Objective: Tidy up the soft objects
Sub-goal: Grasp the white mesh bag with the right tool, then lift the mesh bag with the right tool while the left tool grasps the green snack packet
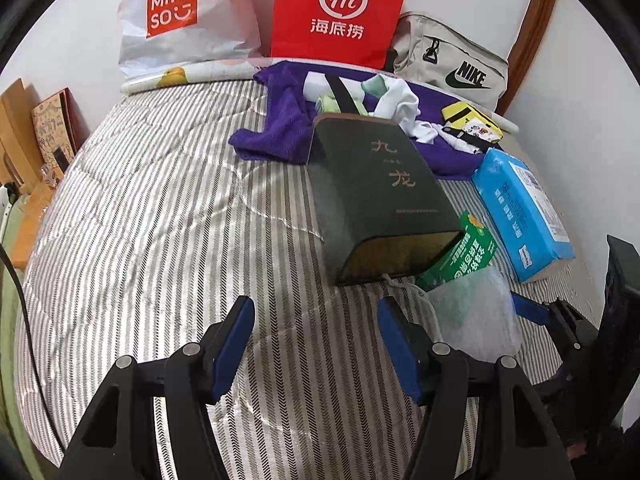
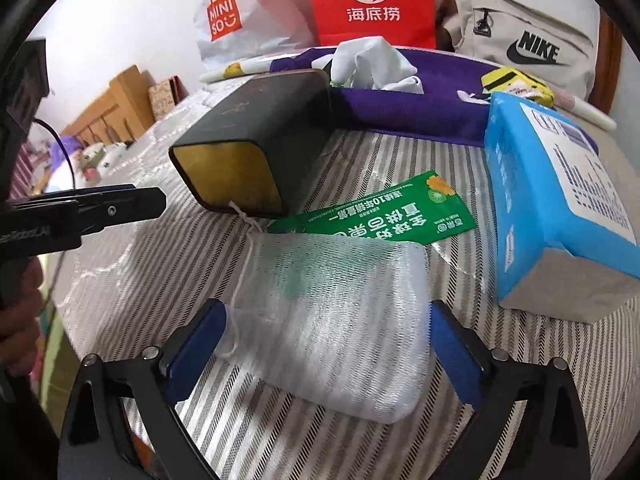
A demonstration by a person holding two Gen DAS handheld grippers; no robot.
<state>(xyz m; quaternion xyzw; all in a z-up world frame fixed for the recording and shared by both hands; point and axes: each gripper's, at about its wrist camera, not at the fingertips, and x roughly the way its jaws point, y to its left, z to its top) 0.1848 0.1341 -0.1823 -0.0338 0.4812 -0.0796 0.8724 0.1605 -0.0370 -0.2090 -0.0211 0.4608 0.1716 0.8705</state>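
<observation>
From the left wrist, the left claw [image 1: 316,344] stands spread over the striped bed [image 1: 160,220], nothing between its pads. Ahead lie one dark green box [image 1: 380,192], one green packet [image 1: 468,252], one blue tissue pack [image 1: 524,212] and one white mesh pouch [image 1: 480,312].

From the right wrist, the right claw [image 2: 324,344] is spread wide around that one mesh pouch [image 2: 336,312], pads apparently just clear. Behind stand two shopping bags: one red [image 2: 368,0], one white [image 2: 232,16].

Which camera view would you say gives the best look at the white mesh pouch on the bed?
The right wrist view: the white mesh pouch lies whole between the open right gripper fingers. The left wrist view shows only part of it, behind a finger.
</observation>
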